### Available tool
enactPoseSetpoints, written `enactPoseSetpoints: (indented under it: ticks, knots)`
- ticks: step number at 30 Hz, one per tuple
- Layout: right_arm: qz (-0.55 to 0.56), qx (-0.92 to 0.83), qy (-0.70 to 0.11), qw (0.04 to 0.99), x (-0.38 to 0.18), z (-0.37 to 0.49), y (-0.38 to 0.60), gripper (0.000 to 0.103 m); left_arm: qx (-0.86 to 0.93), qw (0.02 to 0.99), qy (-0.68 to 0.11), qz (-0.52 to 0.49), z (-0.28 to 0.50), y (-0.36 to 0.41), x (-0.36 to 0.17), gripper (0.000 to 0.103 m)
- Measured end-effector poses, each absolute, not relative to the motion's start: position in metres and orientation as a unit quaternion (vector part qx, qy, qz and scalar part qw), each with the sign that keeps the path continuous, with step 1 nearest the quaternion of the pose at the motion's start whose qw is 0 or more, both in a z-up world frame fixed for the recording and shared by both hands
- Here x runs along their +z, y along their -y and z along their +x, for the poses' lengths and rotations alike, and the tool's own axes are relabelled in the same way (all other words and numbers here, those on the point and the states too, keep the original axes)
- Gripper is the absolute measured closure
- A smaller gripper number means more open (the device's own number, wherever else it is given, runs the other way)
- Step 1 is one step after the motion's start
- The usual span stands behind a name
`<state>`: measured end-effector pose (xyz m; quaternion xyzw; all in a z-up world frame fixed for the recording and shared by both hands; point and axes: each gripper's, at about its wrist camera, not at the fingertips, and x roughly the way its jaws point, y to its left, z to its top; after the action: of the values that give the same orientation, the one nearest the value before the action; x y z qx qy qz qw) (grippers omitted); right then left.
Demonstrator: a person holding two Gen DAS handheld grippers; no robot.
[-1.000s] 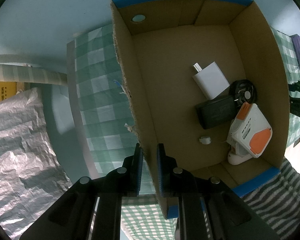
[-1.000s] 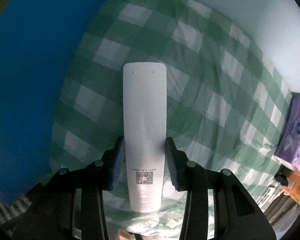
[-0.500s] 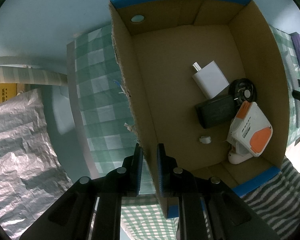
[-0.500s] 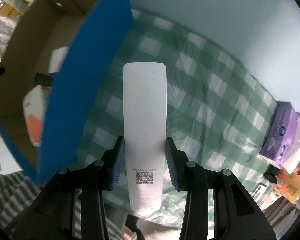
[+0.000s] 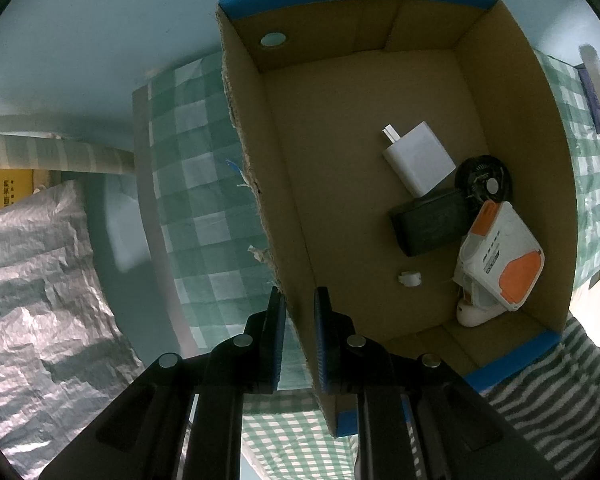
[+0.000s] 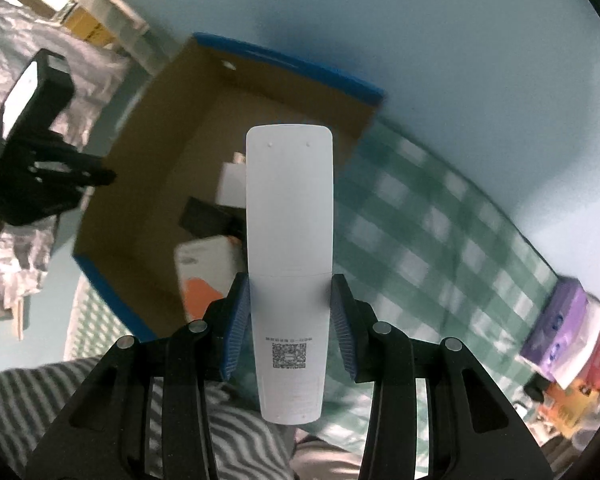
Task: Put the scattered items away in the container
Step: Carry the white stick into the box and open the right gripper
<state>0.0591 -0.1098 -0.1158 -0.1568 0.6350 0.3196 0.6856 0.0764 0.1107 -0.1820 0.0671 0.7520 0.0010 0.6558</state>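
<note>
An open cardboard box (image 5: pixel 284 200) with blue edges stands on the green checked cloth. My left gripper (image 5: pixel 299 300) is shut on its near side wall, one finger inside and one outside. Inside lie a white charger (image 5: pixel 418 158), a black block (image 5: pixel 432 220), a round black item (image 5: pixel 484 178), a white and orange device (image 5: pixel 500 252) and a small white ring (image 5: pixel 410 279). My right gripper (image 6: pixel 290 292) is shut on a long white remote (image 6: pixel 290 208), back side up, held in the air above the box (image 6: pixel 148 152).
The checked cloth (image 6: pixel 420 240) spreads right of the box. A purple tissue pack (image 6: pixel 560 320) and other packets sit at its far right. Striped fabric (image 5: pixel 560 380) lies below the box. A crinkled silver sheet (image 5: pixel 28 280) is on the left.
My right gripper has risen with the remote and swung towards the box, so the box's inside now shows beneath the remote. The left gripper and the box have stayed put.
</note>
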Motion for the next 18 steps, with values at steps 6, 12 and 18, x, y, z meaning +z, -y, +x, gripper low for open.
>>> enactPoseSetpoints:
  ticks: [6, 12, 18]
  knots:
    - [-0.152, 0.336, -0.65, 0.664, -0.136, 0.063, 0.074, 0.064, -0.003, 0.658, -0.75, 0.063, 0.075, -0.112, -0.183, 0.091]
    - [-0.17, 0.329, -0.671, 0.643, -0.168, 0.06, 0.047, 0.064, -0.005, 0.66, -0.748, 0.063, 0.075, -0.111, -0.184, 0.091]
    - [-0.174, 0.312, -0.69, 0.63, -0.197, 0.057, 0.036, 0.064, -0.009, 0.661, -0.747, 0.068, 0.074, -0.111, -0.184, 0.09]
